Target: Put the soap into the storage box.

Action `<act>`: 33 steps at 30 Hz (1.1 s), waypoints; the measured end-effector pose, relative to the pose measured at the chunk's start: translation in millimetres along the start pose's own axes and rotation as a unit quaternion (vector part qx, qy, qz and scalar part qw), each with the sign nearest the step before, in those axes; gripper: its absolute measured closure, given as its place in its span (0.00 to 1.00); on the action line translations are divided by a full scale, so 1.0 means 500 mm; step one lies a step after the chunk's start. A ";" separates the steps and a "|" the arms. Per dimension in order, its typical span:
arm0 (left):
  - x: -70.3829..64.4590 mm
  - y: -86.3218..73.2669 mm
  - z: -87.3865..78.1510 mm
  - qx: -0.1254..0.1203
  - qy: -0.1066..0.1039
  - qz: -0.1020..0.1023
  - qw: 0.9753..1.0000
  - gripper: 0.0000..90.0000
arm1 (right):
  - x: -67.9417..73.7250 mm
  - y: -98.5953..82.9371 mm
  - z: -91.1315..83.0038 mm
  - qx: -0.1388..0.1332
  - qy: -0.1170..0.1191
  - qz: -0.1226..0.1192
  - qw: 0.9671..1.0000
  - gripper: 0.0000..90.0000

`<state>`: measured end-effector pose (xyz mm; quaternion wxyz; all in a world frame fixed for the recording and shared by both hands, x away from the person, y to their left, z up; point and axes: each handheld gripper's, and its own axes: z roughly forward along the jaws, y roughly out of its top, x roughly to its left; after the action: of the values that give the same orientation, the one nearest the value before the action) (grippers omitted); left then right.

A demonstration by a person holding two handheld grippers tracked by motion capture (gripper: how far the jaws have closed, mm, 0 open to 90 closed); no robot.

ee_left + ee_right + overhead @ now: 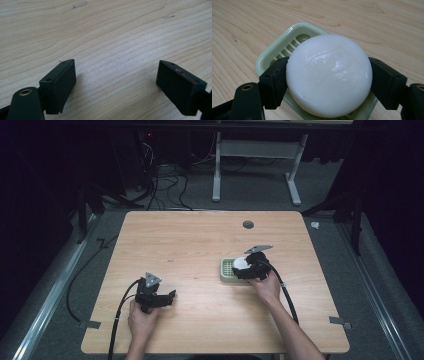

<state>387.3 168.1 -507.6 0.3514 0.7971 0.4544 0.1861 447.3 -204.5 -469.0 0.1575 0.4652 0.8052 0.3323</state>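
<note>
A round white bar of soap is clamped between the two black jaws of my right gripper, held just above a pale green slotted soap dish. In the high view the soap and right gripper sit over the soap dish right of the table's centre. My left gripper rests low over the table near the front left, jaws wide apart with only bare wood between them.
The light wooden table has a small round grommet near its far edge. Cables trail from both grippers toward the front edge. A metal stand and floor cables lie beyond the table.
</note>
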 end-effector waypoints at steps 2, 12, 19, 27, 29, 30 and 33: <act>0.000 0.000 0.000 0.000 0.000 0.000 1.000 0.19 | 0.000 0.000 0.001 0.002 -0.002 0.002 1.000 0.27; 0.000 0.000 0.000 0.000 -0.001 -0.001 1.000 0.19 | -0.004 -0.004 0.011 0.000 0.000 0.003 1.000 0.26; 0.000 0.000 0.000 0.000 0.000 -0.001 1.000 0.19 | -0.010 0.000 -0.005 -0.012 0.003 0.007 1.000 0.21; 0.000 0.000 0.000 0.000 0.000 -0.001 1.000 0.19 | -0.019 -0.003 -0.034 -0.038 0.009 0.016 0.999 0.20; 0.000 0.000 0.000 0.000 0.000 -0.001 1.000 0.19 | -0.020 -0.003 -0.043 -0.044 0.009 0.017 0.999 0.20; 0.000 0.000 0.000 0.000 0.000 -0.001 1.000 0.19 | -0.022 -0.003 -0.052 -0.048 0.010 0.019 0.999 0.20; 0.000 0.000 0.000 0.000 0.000 0.000 1.000 0.19 | -0.023 -0.003 -0.060 -0.055 0.012 0.021 0.998 0.21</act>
<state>387.3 168.2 -507.6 0.3517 0.7969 0.4546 0.1858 435.2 -226.6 -448.9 0.1663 0.4684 0.7780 0.3843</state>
